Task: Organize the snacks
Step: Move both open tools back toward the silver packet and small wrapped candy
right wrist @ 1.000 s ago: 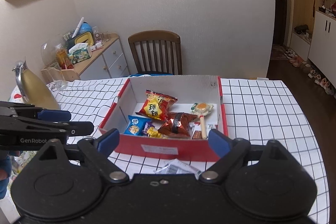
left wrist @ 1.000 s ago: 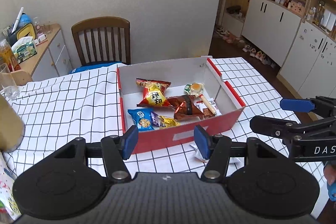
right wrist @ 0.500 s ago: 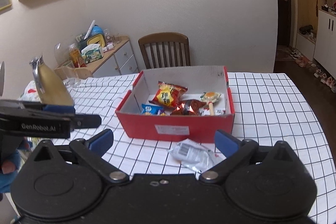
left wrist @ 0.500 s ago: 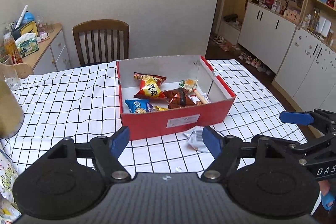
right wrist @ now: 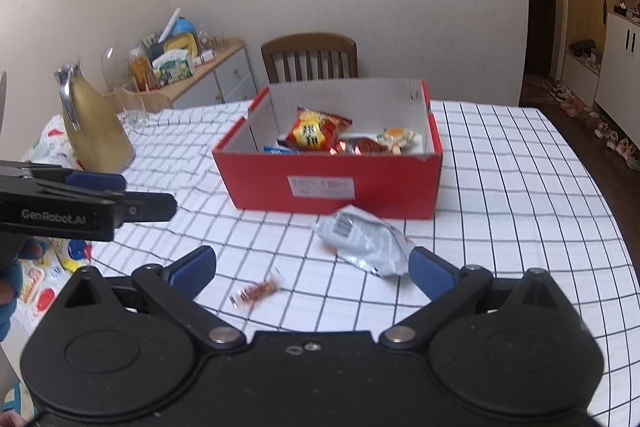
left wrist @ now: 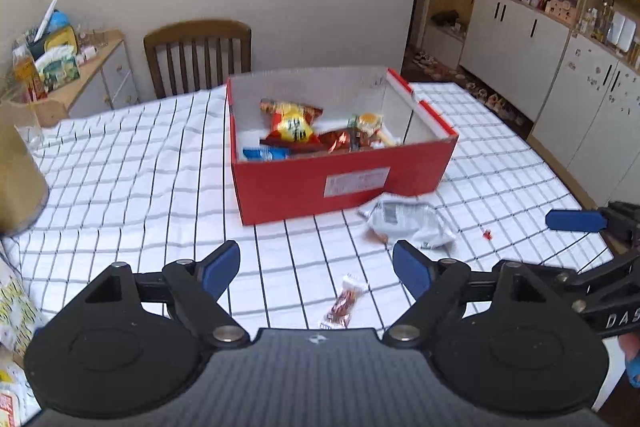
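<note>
Left gripper (left wrist: 316,263) jaws opening, nothing between them; small snack stick (left wrist: 343,303) lies just below the gap, silver packet (left wrist: 408,223) ahead-right by the red box (left wrist: 344,183). Right gripper (right wrist: 312,267) wide open and empty (packet beside its right finger, stick lower-left).

matt red cardboard box (right wrist: 332,183), glossy silvery foil packet (right wrist: 366,241), checked cloth tablecloth (right wrist: 520,195), wooden chair (right wrist: 310,57).

Left gripper (left wrist: 316,267): black, round housings, blue pads (left wrist: 222,267), silver screws. Right gripper (right wrist: 312,269): same build. White lettering on both sides.
</note>
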`<action>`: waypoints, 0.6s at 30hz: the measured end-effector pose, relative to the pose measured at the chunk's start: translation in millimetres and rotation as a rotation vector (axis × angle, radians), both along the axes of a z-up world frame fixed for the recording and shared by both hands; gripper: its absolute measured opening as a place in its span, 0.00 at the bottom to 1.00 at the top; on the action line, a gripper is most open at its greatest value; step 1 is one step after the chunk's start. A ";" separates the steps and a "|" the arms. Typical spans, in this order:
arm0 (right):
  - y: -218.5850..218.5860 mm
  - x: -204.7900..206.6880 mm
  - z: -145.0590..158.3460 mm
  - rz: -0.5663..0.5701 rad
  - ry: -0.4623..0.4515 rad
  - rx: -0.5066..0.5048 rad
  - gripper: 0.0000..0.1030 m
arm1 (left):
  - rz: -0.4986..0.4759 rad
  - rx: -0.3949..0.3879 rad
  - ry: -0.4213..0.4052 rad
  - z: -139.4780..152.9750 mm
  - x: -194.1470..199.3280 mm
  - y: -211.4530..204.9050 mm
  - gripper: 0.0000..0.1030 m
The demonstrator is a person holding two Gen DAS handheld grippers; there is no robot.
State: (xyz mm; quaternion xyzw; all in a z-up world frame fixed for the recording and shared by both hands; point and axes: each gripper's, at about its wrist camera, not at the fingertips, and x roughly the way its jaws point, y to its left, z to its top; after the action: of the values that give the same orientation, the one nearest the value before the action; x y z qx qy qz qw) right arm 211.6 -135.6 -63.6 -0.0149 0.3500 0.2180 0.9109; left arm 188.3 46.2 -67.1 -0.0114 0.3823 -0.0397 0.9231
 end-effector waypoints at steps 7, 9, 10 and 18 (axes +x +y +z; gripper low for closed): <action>-11.7 15.8 -18.7 -0.026 0.033 -0.027 1.00 | 0.004 -0.036 0.096 -33.8 7.5 -1.2 0.81; -15.0 22.1 -23.9 -0.032 0.046 -0.032 1.00 | 0.004 -0.041 0.111 -42.5 10.0 -2.3 0.81; -16.7 25.3 -26.1 -0.032 0.052 -0.033 1.00 | 0.003 -0.036 0.119 -46.9 11.9 -3.6 0.81; -22.5 58.9 -45.7 -0.005 0.082 -0.085 1.00 | -0.010 -0.023 0.163 -76.4 25.0 -10.6 0.81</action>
State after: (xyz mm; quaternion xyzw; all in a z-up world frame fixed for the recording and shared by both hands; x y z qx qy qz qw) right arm 270.4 -158.1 -109.3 -0.0436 0.3959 0.2013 0.8949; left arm 213.3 35.5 -143.5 -0.0233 0.4558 -0.0475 0.8885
